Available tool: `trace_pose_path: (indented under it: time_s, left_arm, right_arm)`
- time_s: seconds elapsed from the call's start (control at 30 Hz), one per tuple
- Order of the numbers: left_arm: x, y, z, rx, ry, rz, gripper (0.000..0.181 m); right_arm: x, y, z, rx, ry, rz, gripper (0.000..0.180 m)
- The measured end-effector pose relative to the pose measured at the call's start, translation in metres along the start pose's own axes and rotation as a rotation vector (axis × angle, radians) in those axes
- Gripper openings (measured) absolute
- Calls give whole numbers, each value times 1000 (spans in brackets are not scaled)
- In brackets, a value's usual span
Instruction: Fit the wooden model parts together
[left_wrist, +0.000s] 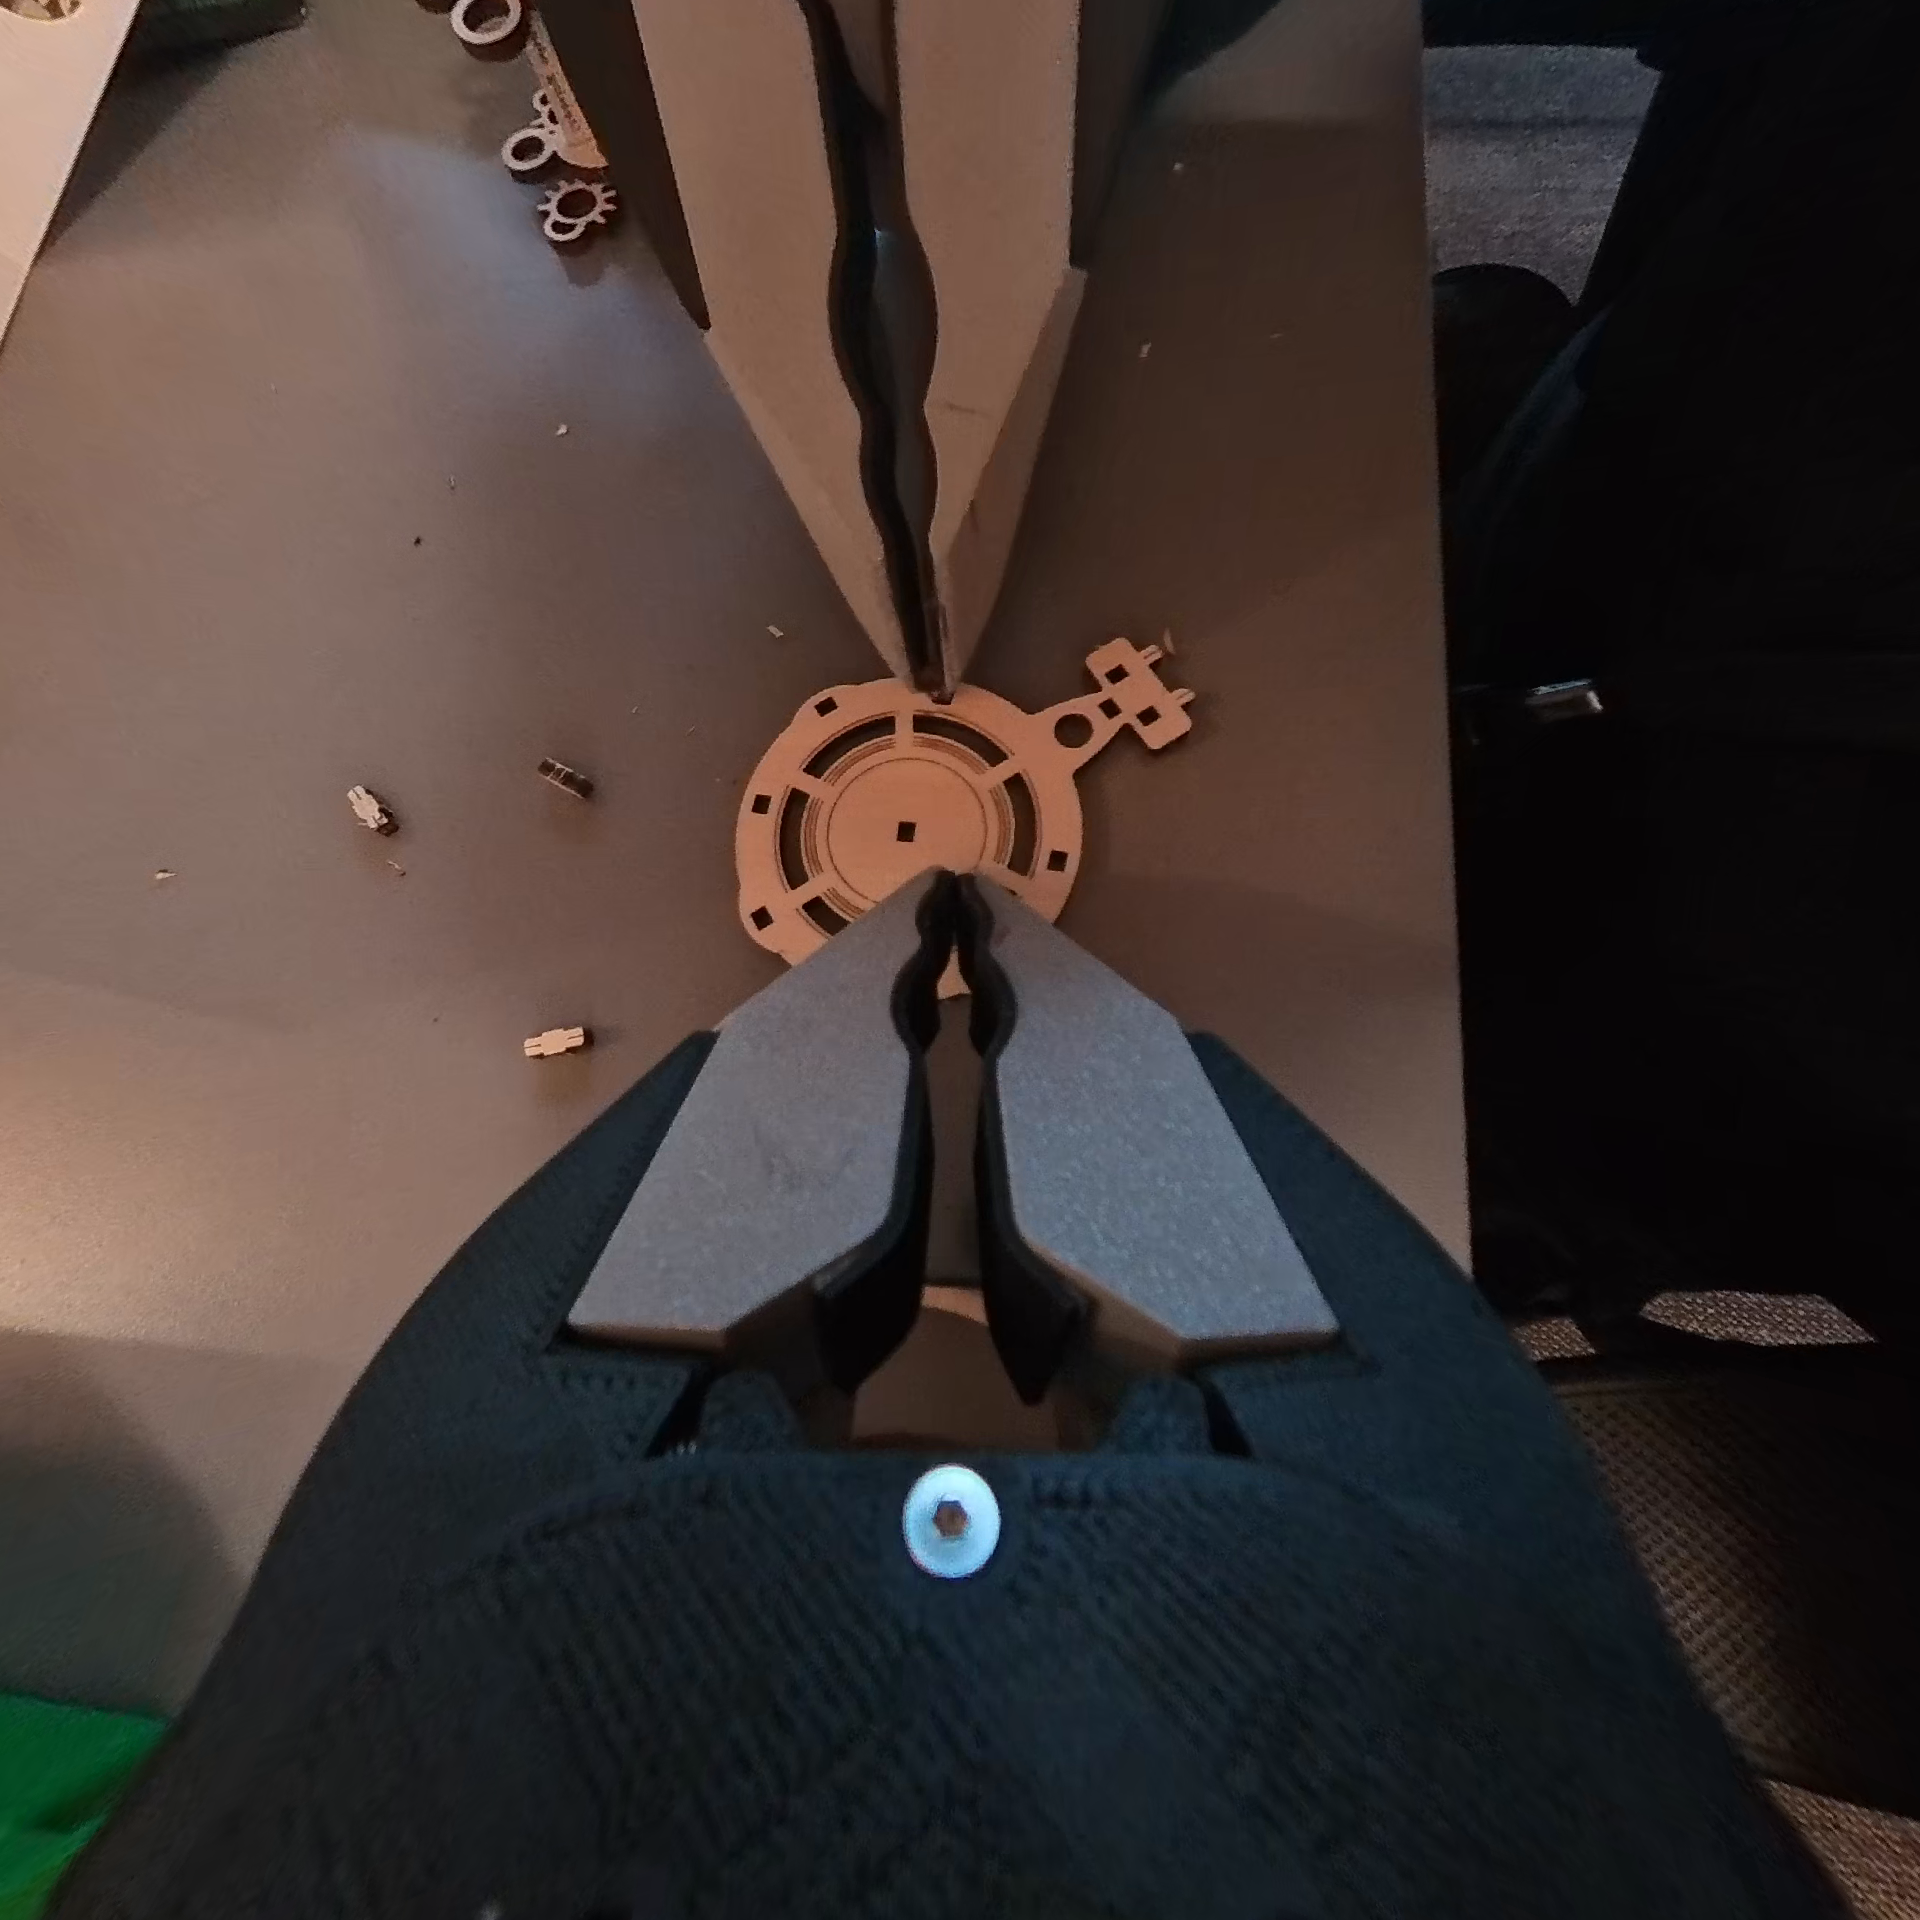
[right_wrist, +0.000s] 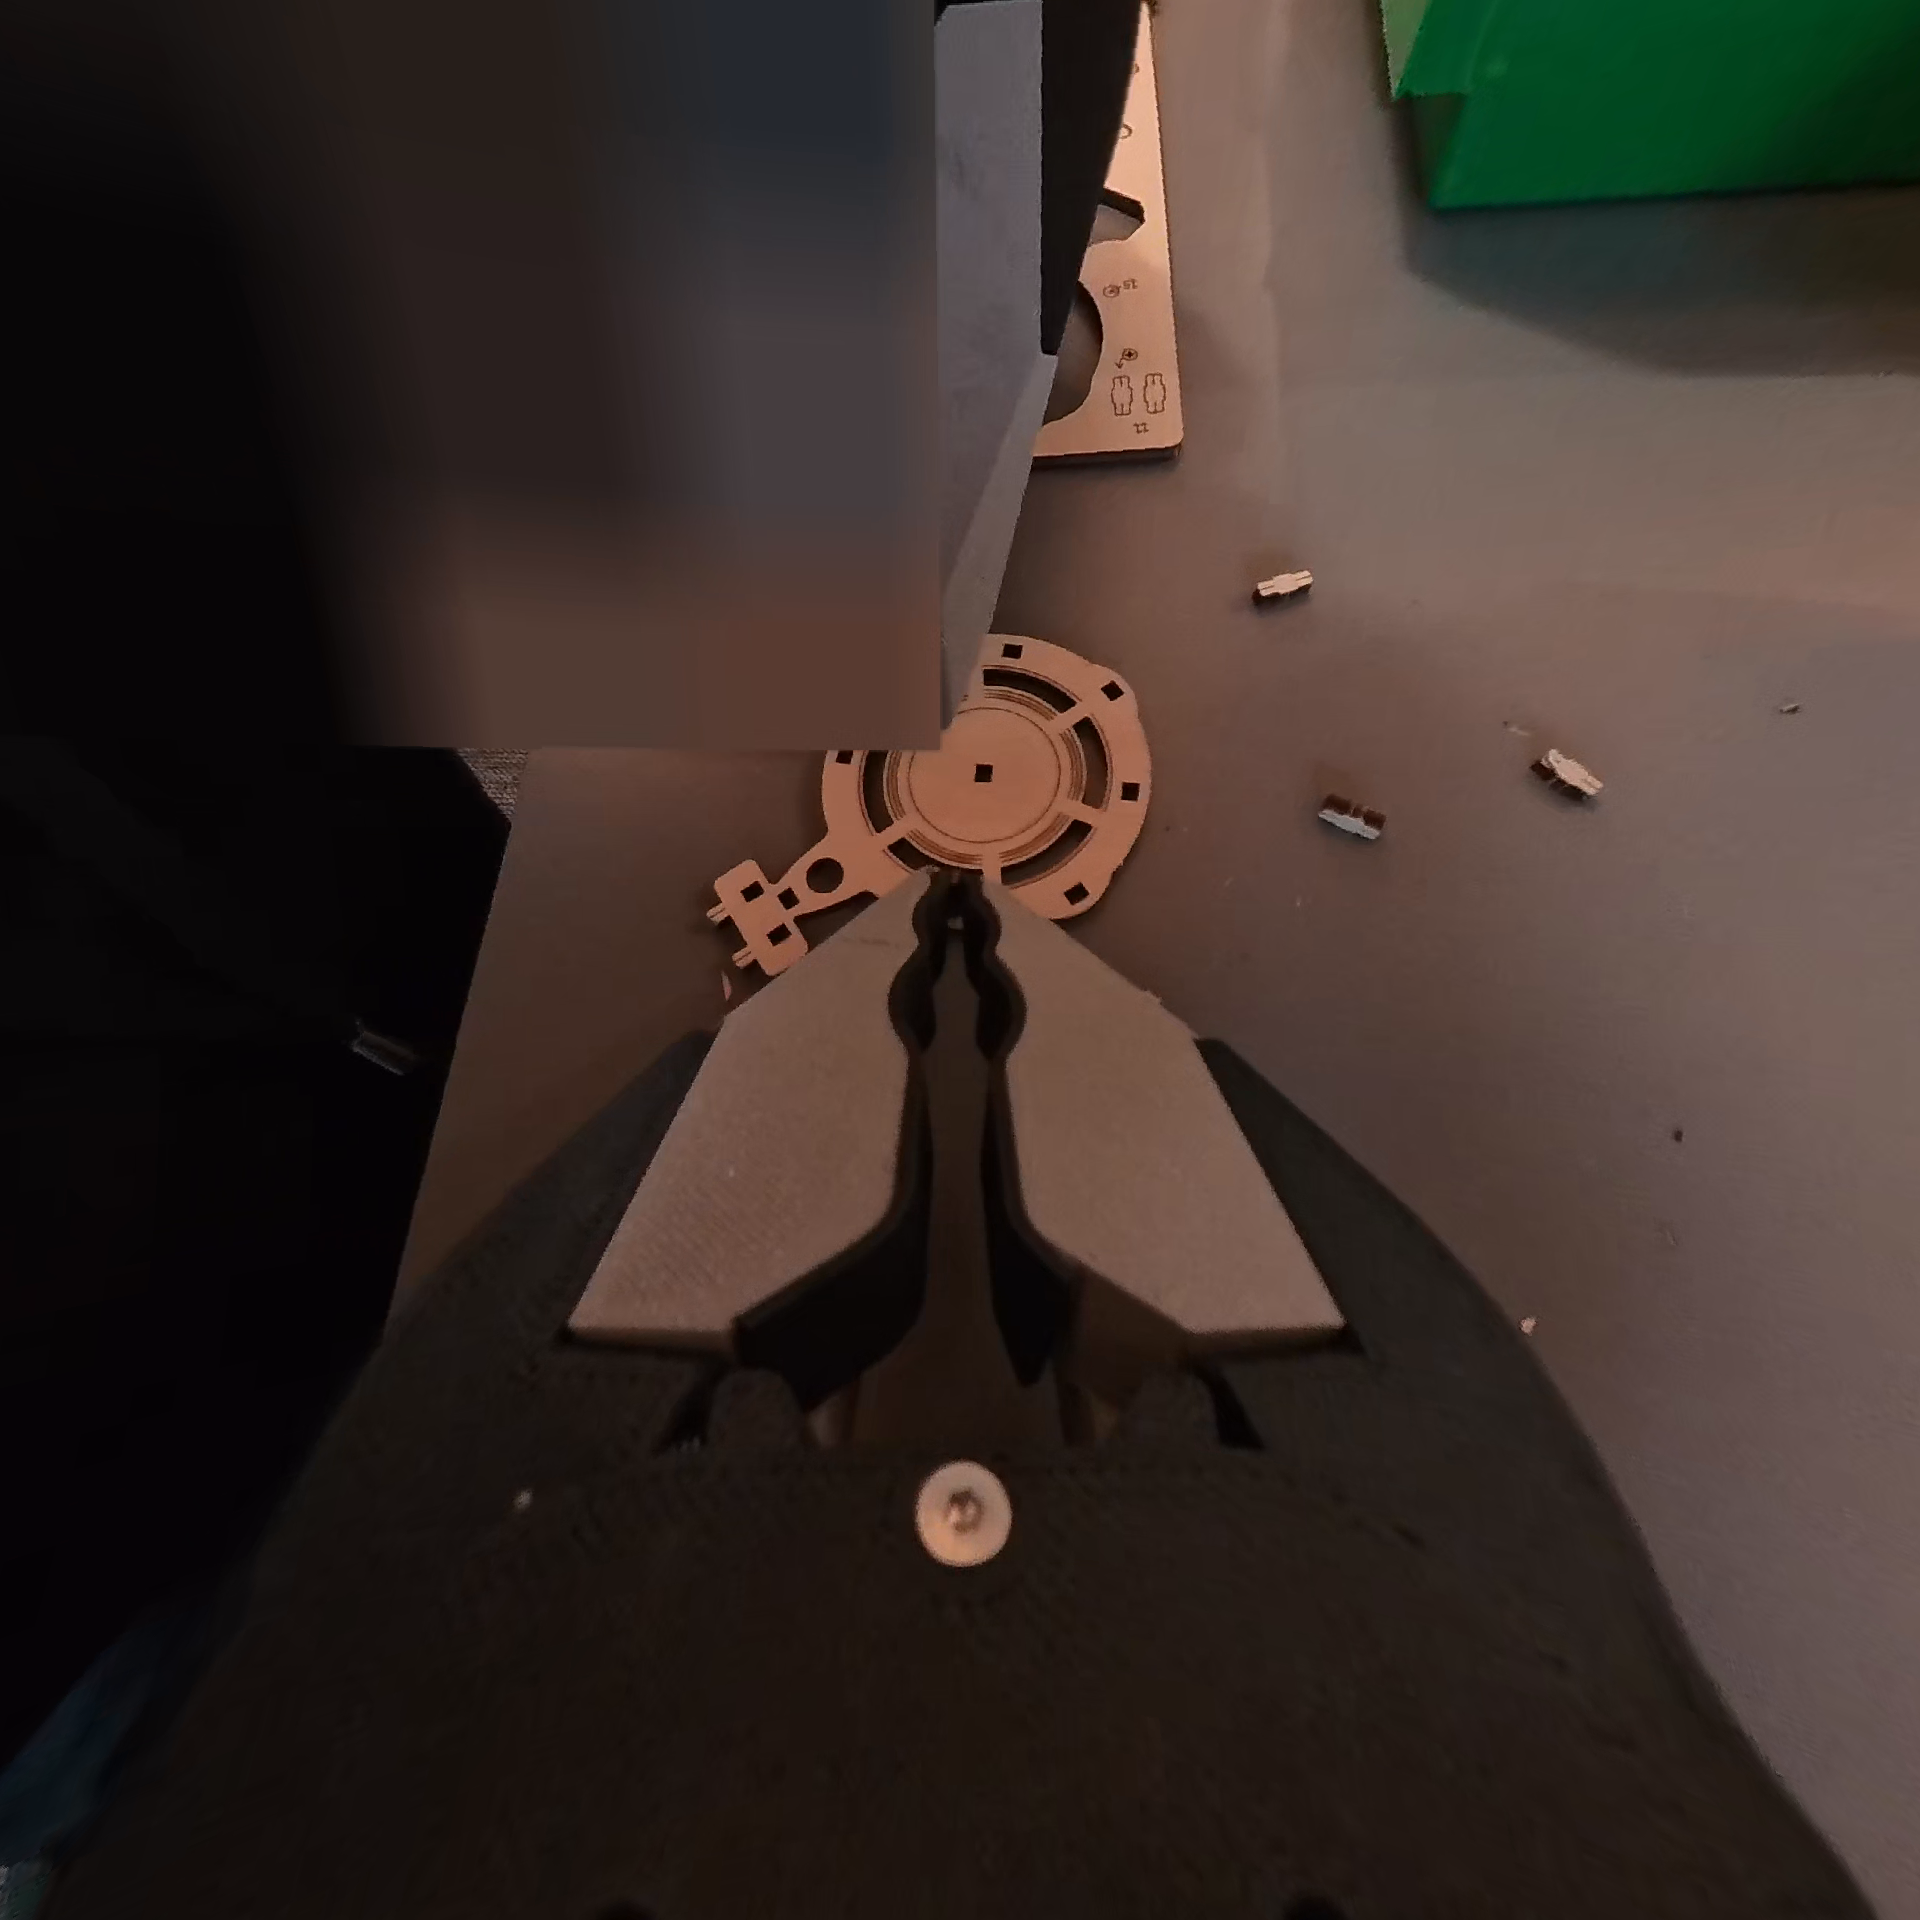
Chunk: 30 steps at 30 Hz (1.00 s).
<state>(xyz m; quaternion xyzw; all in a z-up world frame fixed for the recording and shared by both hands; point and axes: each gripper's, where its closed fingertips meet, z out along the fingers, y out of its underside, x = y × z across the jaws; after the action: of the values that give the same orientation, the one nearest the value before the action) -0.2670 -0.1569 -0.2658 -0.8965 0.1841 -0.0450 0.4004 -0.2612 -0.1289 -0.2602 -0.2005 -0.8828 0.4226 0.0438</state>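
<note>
A flat round wooden part (left_wrist: 899, 800), with an inner disc, ring slots and an arm ending in a notched tab (left_wrist: 1138, 698), lies on the grey table. My left gripper (left_wrist: 951, 883) is shut, with its tips on the part's near edge. My right gripper (left_wrist: 932, 681) comes in from the far side, shut, with its tips at the opposite rim. In the right wrist view the right gripper (right_wrist: 951, 896) meets the part (right_wrist: 982, 784) at its near rim. A tiny bit shows between its tips, but I cannot tell what it is. A finger of the left gripper (right_wrist: 987, 499) stands behind the part.
Three small loose wooden pegs lie left of the part (left_wrist: 559, 1042) (left_wrist: 566, 777) (left_wrist: 372, 808). Ring-shaped wooden pieces (left_wrist: 575, 208) lie at the far left. A punched wooden sheet (right_wrist: 1132, 343) and a green box (right_wrist: 1662, 104) are nearby. The table edge (left_wrist: 1446, 831) runs close on the right. My two grippers' fingertips are within a few centimetres of each other. From the right gripper's tips to the notched tab (left_wrist: 1138, 698) is close to 4 cm. It is also in sight in the right wrist view (right_wrist: 761, 906).
</note>
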Motion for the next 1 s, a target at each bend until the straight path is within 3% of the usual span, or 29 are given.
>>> trace_pose_path:
  time_s: [1.0]
  left_arm:
    - [-1, 0, 0, 0, 2, -7, 0]
  right_arm:
    - [0, 0, 1, 6, 15, 10, 0]
